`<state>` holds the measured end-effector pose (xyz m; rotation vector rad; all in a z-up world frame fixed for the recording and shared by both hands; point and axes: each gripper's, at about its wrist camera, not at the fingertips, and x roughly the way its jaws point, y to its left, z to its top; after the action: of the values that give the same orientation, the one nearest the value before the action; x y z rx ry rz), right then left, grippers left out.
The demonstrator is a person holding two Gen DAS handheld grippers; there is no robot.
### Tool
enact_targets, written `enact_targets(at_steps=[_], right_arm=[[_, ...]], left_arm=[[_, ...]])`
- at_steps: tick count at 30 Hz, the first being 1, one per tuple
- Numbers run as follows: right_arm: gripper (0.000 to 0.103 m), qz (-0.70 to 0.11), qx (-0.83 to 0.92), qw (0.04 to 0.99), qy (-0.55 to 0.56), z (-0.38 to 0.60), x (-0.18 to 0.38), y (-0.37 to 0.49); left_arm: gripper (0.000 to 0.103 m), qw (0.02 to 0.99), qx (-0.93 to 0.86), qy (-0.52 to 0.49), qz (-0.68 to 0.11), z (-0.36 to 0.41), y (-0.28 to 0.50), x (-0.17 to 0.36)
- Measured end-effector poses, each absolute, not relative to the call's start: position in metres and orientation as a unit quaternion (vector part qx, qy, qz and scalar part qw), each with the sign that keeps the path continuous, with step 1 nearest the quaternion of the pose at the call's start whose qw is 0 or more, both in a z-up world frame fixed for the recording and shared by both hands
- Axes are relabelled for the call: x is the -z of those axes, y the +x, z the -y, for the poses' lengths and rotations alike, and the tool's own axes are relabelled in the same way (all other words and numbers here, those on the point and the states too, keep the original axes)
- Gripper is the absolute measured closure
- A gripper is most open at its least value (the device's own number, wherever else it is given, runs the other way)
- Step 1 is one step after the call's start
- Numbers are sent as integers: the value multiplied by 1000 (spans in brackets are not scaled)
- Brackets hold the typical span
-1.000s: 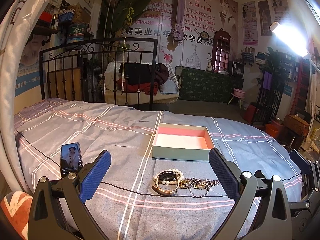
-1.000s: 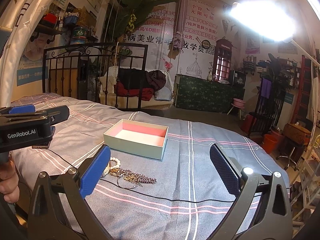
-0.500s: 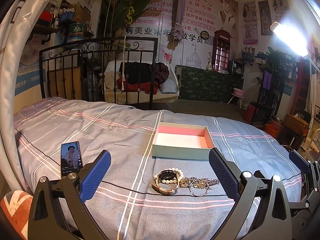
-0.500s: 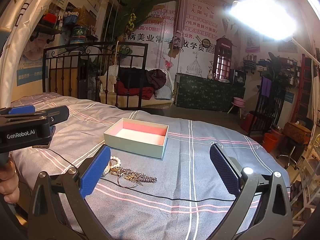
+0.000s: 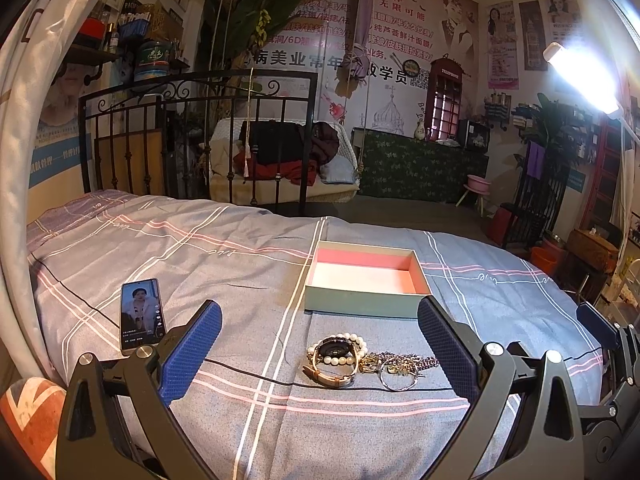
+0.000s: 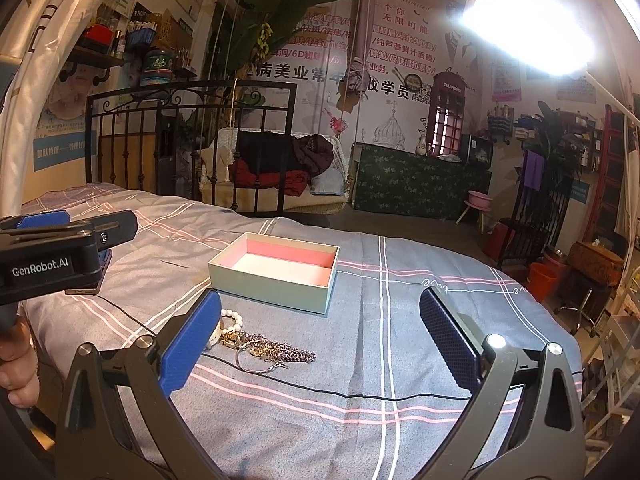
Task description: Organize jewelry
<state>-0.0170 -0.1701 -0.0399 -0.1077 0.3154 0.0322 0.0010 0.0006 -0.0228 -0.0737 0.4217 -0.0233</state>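
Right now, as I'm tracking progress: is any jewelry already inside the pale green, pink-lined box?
No, the box shows only its bare pink-and-white interior, while the jewelry pile lies on the bedspread in front of it.

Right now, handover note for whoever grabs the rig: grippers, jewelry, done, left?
Left gripper: open, holding nothing, hovering over the bed with the jewelry pile between its fingers in view.
Right gripper: open, holding nothing, hovering to the right of the pile.
Box: open on the bed, inside looks bare.
Jewelry, bunched on the bed just in front of the box: watch, pearl bracelet, chain, ring. A black cable runs under the pile.
Phone: screen lit, lying left of the pile.
Done: nothing boxed.
Left: move every piece into the box; probably watch first.
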Motion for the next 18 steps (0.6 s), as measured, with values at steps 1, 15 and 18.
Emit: enact_targets(at_steps=[1, 15, 18], right_arm=[[6, -157, -16, 986, -54, 170, 40, -17], [6, -172, -17, 984, -53, 174, 40, -6], [6, -180, -19, 982, -54, 173, 40, 0]], left_arm=[[6, 977, 12, -38, -211, -1, 2, 23], [6, 971, 15, -48, -235, -1, 10, 25], [6, 968, 14, -50, -246, -2, 15, 28]])
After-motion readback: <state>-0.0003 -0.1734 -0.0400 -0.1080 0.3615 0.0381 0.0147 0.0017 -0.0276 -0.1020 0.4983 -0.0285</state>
